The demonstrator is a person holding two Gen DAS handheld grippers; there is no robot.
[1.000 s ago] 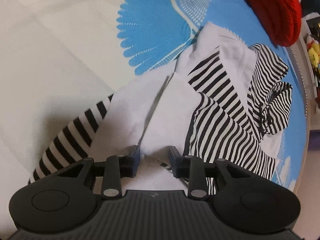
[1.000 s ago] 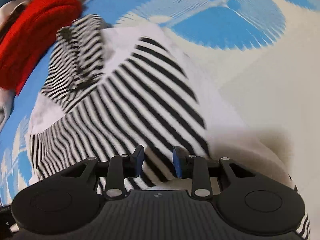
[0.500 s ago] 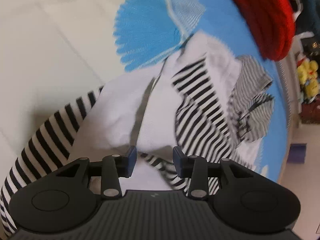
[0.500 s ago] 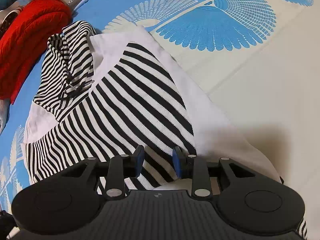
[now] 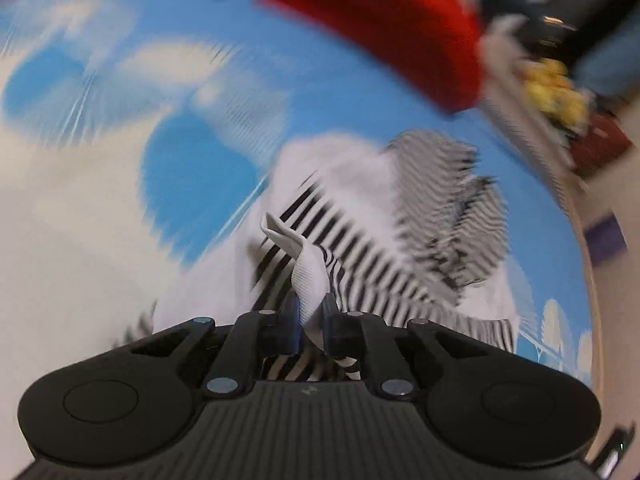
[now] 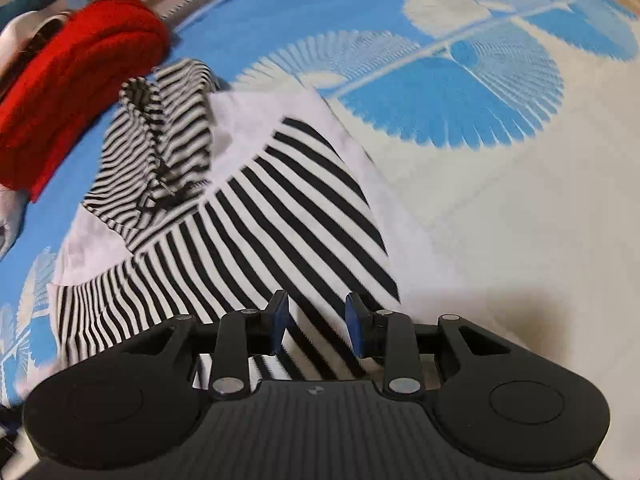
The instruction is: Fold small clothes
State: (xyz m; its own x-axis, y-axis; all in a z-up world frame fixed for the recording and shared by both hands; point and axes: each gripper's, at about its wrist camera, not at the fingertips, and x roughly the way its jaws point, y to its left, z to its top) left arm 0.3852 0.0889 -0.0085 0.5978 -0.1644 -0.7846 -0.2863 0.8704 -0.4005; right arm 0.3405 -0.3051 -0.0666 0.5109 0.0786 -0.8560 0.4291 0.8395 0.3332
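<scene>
The left hand-held gripper (image 5: 311,320) is clenched on a fold of white fabric belonging to the striped garment (image 5: 360,248); its two fingers press the cloth from either side, and the pinched fold rises between them and curls toward 11 o'clock. Beyond the fingers, in the heavily blurred left wrist view, the rest of the garment spreads from 12 to 2 o'clock: a band of broad black and white stripes, then finer stripes further out. It lies on a blue and white patterned sheet (image 5: 192,184). At 1 o'clock, well past the garment, sits a red knitted item (image 5: 384,28), and at 2 o'clock near the frame edge something yellow (image 5: 554,92) shows, too blurred to identify.

The right hand-held gripper (image 6: 317,328) is released, its blue-padded fingers (image 6: 280,320) standing apart with a strip of the broad-striped cloth visible between them; whether the pads touch the cloth cannot be told. From there the striped garment (image 6: 280,208) runs out toward 11 o'clock, wide stripes nearest, a white panel along its 1 o'clock edge, and a bunched section of fine stripes (image 6: 160,152) at 10 o'clock. The red knitted item (image 6: 72,80) lies just beyond that bunched part, at 10 o'clock. The blue and white patterned sheet (image 6: 460,92) fills 12 to 3 o'clock.
</scene>
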